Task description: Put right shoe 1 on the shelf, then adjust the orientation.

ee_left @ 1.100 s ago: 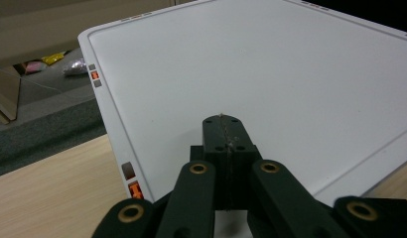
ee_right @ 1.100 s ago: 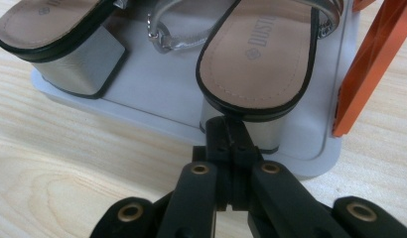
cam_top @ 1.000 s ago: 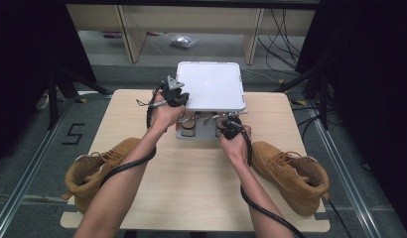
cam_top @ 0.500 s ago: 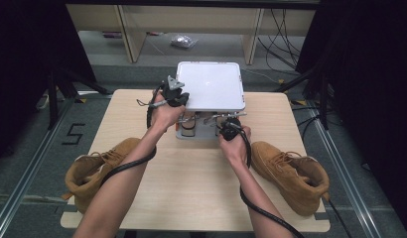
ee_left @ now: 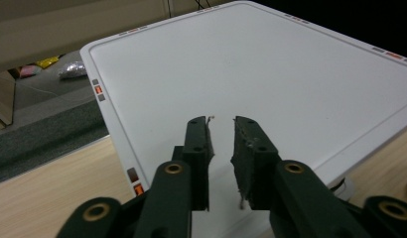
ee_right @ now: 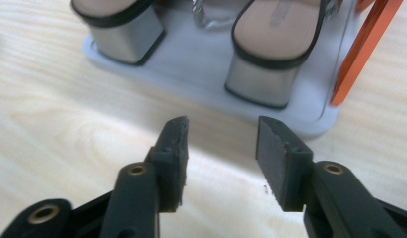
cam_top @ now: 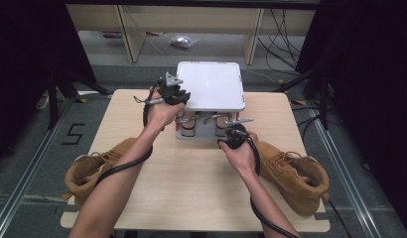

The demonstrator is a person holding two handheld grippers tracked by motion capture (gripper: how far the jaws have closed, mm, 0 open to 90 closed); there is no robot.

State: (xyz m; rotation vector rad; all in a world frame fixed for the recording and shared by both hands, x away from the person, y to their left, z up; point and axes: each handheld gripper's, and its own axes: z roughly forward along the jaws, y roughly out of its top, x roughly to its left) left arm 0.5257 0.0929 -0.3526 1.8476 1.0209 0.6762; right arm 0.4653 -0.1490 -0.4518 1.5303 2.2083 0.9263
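Fingers point(ee_right: 222, 148) just opened, empty, heeled sandals point(ee_right: 263, 52) ahead on the tray point(ee_right: 310, 116).

A lab-like recording room is suggested by black curtains point(cam_top: 23, 74), loose cables point(cam_top: 286, 29), floor rails point(cam_top: 28, 183) and a taped floor number point(cam_top: 72, 134).

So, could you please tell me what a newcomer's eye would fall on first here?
Probably the white square lid raised on a rack at the far middle of the table, with a pair of block-heeled sandals on the tray beneath. Next, the two tan boots: one at the left edge, one at the right.
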